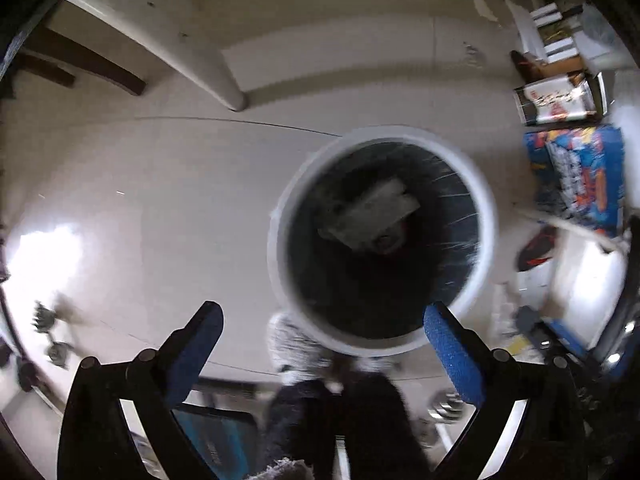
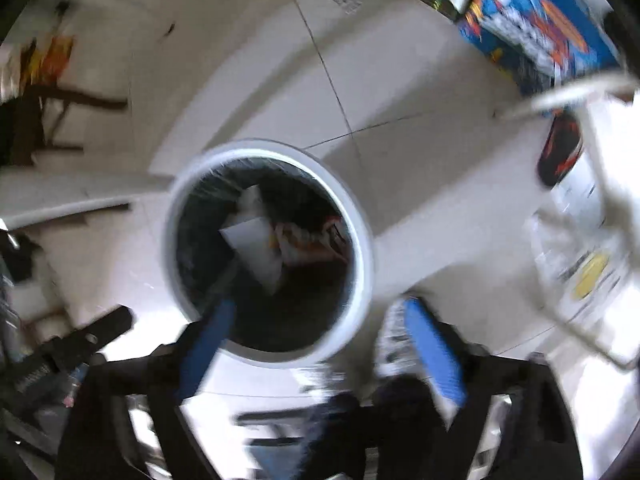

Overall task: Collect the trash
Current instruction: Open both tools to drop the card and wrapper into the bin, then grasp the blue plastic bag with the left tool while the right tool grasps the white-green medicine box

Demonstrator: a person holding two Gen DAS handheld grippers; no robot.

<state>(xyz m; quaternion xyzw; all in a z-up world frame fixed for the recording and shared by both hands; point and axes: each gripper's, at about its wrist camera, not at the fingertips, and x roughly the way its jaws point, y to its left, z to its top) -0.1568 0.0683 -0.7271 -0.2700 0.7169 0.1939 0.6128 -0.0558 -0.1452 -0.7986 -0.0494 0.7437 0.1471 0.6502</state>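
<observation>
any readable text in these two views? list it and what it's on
None can be read.
Blue printed box: bright lettering, too blurred.
White-and-dark printed pack beside it: red marks, too small to read.
Floor tile: faint dark marking, illegible.
Packaging inside the white bin: orange and red print, blurred.
White sheet with a yellow patch: smeared by motion.

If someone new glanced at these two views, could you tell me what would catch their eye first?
The round white-rimmed trash bin with a dark liner sits on the pale tiled floor, seen from above near the middle of both views, with paper and wrappers already inside. The open left gripper and open right gripper frame the bin's near edge with blue pads. A bright blue printed box lies at the right.
</observation>
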